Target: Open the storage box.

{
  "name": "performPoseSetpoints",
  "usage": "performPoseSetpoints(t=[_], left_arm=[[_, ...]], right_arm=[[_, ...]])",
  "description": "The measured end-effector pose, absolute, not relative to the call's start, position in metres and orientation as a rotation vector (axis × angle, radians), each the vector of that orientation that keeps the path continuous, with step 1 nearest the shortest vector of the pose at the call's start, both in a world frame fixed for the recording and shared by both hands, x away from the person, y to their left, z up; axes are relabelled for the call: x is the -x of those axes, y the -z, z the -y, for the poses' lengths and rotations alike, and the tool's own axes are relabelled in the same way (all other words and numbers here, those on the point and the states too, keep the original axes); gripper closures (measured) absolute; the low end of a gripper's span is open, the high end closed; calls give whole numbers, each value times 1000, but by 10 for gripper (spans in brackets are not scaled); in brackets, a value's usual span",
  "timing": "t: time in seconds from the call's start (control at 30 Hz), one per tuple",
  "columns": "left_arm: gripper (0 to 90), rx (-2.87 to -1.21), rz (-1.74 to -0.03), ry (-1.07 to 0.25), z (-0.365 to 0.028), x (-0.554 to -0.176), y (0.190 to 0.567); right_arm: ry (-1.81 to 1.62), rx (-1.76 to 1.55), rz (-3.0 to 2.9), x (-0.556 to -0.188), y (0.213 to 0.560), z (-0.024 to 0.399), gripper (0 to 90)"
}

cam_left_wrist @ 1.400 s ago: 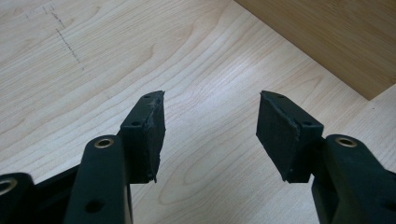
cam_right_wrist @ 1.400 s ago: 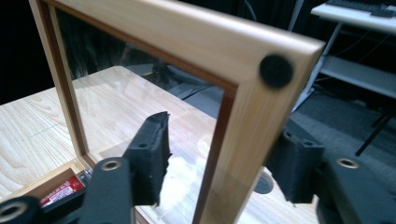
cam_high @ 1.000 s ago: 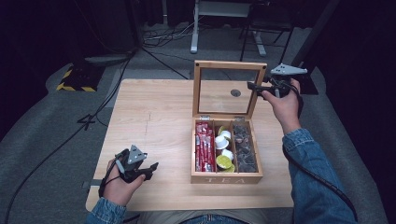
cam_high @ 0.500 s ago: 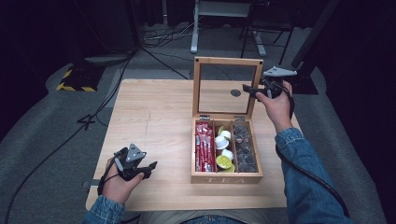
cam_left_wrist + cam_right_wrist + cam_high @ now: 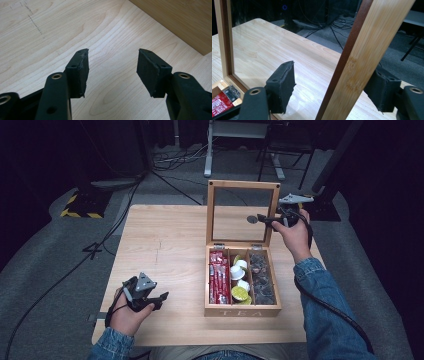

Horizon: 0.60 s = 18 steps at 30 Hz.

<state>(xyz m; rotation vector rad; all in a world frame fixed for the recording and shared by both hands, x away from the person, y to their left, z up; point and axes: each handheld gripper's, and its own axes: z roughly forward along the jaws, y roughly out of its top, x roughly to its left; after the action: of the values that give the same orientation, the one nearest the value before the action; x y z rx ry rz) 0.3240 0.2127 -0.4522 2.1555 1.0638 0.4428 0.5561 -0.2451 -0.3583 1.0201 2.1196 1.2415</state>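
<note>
Two pads of the right tool [image 5: 334, 87] straddle the lid frame [image 5: 362, 50], untouching.

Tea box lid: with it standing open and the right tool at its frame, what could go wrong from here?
1. The right tool straddles the lid side rail with jaws that have just been opening, pads off the wood; let loose, the upright lid may drop shut or swing back.
2. Pulling away, a jaw could snag the rail and drag the tea box.
3. The left tool sits open on the table, not steadying the box.
</note>
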Motion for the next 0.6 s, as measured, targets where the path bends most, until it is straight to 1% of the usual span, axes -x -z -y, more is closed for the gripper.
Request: performPoseSetpoints(t=[0.33,0.47,0.53,0.6], left_arm=[[418,-2140,-1069,-422,-216,-329,453],[411,-2137,-1067,-413,-216,-332,453],[410,-2139,-1064,-410,-215,-333,453],[408,-2140,-1055,-412,-214,-334,451]], right_arm=[[-1250,-1038,-2104,-547,349,255,284],[-1262,-1032,-2103,-541,341,261,316],[-1273,-1006,-2117,-536,336,263,356],[-1281,-997,-2128,-532,332,263,373]])
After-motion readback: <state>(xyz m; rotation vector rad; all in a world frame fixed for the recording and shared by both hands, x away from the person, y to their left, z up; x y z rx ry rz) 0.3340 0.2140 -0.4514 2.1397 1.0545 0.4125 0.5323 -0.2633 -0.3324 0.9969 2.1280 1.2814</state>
